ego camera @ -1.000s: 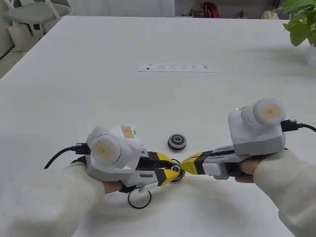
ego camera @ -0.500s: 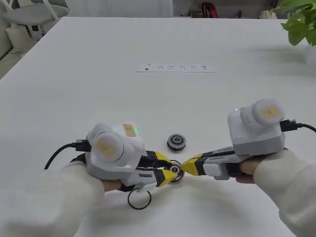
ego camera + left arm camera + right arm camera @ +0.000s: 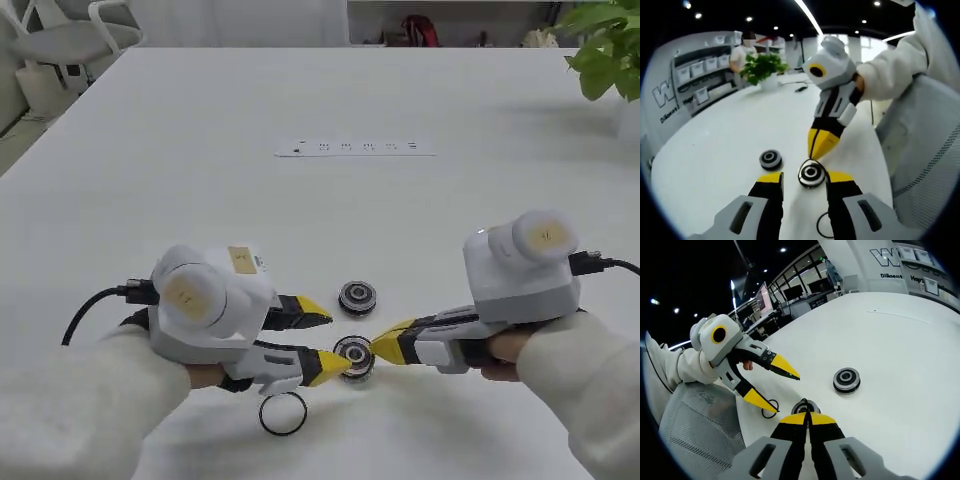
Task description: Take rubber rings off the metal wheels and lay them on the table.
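A small metal wheel (image 3: 353, 356) lies on the white table (image 3: 200, 180) between my two grippers. My left gripper (image 3: 330, 338) is open, its yellow tips apart, with the wheel (image 3: 811, 174) just off its lower jaw. My right gripper (image 3: 378, 350) is shut, and its tips pinch the thin black rubber ring (image 3: 807, 162) at the wheel's edge. A second wheel (image 3: 357, 297) rests a little farther away, with its ring on. One loose black ring (image 3: 283, 413) lies flat on the table under the left gripper. In the right gripper view, the near wheel (image 3: 805, 405) sits right at my shut tips (image 3: 808, 416).
A white power strip (image 3: 355, 148) lies across the middle of the table. A green plant (image 3: 605, 50) stands at the far right corner. Cables trail from both grippers. Chairs stand beyond the far left edge.
My left gripper has opened, let go of the near wheel and drawn back to the left. The right gripper stays shut at the wheel's edge. The head view has shifted slightly.
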